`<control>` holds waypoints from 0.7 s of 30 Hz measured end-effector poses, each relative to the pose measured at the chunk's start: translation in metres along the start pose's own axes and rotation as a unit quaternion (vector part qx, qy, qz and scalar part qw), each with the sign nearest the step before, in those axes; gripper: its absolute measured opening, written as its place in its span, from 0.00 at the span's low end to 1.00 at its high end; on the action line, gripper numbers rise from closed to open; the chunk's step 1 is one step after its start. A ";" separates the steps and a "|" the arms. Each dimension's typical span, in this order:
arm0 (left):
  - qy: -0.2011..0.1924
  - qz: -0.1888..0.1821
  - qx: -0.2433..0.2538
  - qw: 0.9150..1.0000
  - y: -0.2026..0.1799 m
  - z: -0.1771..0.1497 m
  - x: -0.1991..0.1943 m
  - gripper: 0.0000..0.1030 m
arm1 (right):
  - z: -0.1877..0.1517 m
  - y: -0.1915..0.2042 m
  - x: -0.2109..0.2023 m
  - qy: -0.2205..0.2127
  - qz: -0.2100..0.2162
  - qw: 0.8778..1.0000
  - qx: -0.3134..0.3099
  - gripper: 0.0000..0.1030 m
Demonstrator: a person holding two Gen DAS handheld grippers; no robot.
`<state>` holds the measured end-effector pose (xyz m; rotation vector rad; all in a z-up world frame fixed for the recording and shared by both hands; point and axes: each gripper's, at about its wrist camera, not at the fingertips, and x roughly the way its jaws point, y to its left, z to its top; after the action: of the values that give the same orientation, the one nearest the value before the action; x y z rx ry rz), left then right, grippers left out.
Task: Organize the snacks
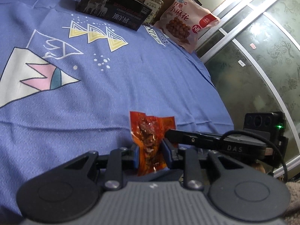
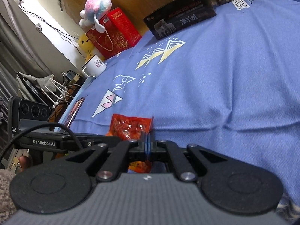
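Both grippers are gripping one small red snack packet (image 1: 148, 131) between them, just above the near part of the blue cloth-covered tabletop (image 1: 112, 86). Left gripper (image 1: 150, 150): fingers clamping the packet's lower body. Right gripper (image 2: 147, 140): fingers fully clenched on the packet's edge. The cloth's middle is lying open; its right edge is dropping off beside a glass door (image 1: 262, 65). Along the far edge are sitting one black box (image 1: 112, 7), one jar (image 1: 152, 1) and one pink snack bag (image 1: 185, 22).
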<state>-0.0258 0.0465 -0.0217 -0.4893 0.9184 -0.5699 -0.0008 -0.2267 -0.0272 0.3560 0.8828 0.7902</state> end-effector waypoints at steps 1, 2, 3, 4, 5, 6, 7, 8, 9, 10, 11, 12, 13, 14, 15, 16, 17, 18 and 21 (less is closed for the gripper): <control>-0.002 -0.001 -0.001 1.000 0.000 -0.001 0.000 0.24 | 0.000 -0.001 0.000 0.000 0.002 1.000 0.002 0.03; -0.003 -0.002 -0.002 1.000 0.001 -0.001 0.000 0.24 | 0.000 -0.002 0.000 0.000 0.003 1.000 0.006 0.03; -0.004 -0.004 -0.004 1.000 0.001 -0.001 0.000 0.24 | 0.000 -0.002 0.001 -0.001 0.003 1.000 0.008 0.03; -0.005 -0.005 -0.005 1.000 0.002 -0.001 0.000 0.24 | 0.000 -0.002 0.002 -0.001 0.004 1.000 0.010 0.03; -0.006 -0.006 -0.006 1.000 0.002 -0.001 0.000 0.24 | 0.000 -0.003 0.002 -0.001 0.004 1.000 0.010 0.03; -0.007 -0.007 -0.007 1.000 0.002 -0.001 0.000 0.24 | 0.001 -0.003 0.002 -0.001 0.004 1.000 0.011 0.03; -0.008 -0.007 -0.006 1.000 0.002 -0.001 0.000 0.24 | 0.001 -0.003 0.002 -0.002 0.004 1.000 0.010 0.03; -0.008 -0.008 -0.005 1.000 0.003 0.000 0.000 0.24 | 0.001 -0.003 0.002 -0.003 0.004 1.000 0.009 0.03; -0.010 -0.008 -0.004 1.000 0.003 0.000 0.000 0.24 | 0.002 -0.002 0.002 -0.004 0.003 1.000 0.008 0.03; -0.011 -0.007 -0.002 1.000 0.004 0.001 0.000 0.24 | 0.003 -0.002 0.002 -0.006 0.001 1.000 0.005 0.03; -0.013 -0.007 0.000 1.000 0.004 0.002 0.001 0.24 | 0.004 -0.001 0.003 -0.009 -0.002 1.000 0.001 0.03; -0.015 -0.007 0.002 1.000 0.004 0.005 0.002 0.24 | 0.005 0.000 0.004 -0.012 -0.007 1.000 -0.005 0.03; -0.016 -0.006 0.004 1.000 0.005 0.007 0.003 0.24 | 0.006 0.001 0.005 -0.014 -0.011 1.000 -0.010 0.03; -0.017 -0.007 0.004 1.000 0.006 0.010 0.005 0.24 | 0.008 0.002 0.006 -0.018 -0.015 1.000 -0.015 0.03; -0.018 -0.007 0.005 1.000 0.006 0.014 0.006 0.24 | 0.009 0.002 0.007 -0.021 -0.020 0.999 -0.020 0.03; -0.018 -0.006 0.006 1.000 0.007 0.018 0.008 0.23 | 0.011 0.002 0.009 -0.025 -0.025 0.999 -0.024 0.03; -0.019 -0.005 0.008 1.000 0.007 0.022 0.010 0.23 | 0.013 0.002 0.010 -0.028 -0.029 0.999 -0.027 0.03; -0.019 -0.005 0.010 1.000 0.007 0.026 0.011 0.23 | 0.016 0.001 0.011 -0.032 -0.032 0.999 -0.029 0.03; -0.021 -0.002 0.018 1.000 0.009 0.038 0.017 0.23 | 0.024 -0.004 0.016 -0.041 -0.036 0.998 -0.024 0.03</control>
<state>0.0169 0.0479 -0.0178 -0.4695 0.8667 -0.5759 0.0261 -0.2171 -0.0243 0.3100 0.7940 0.7234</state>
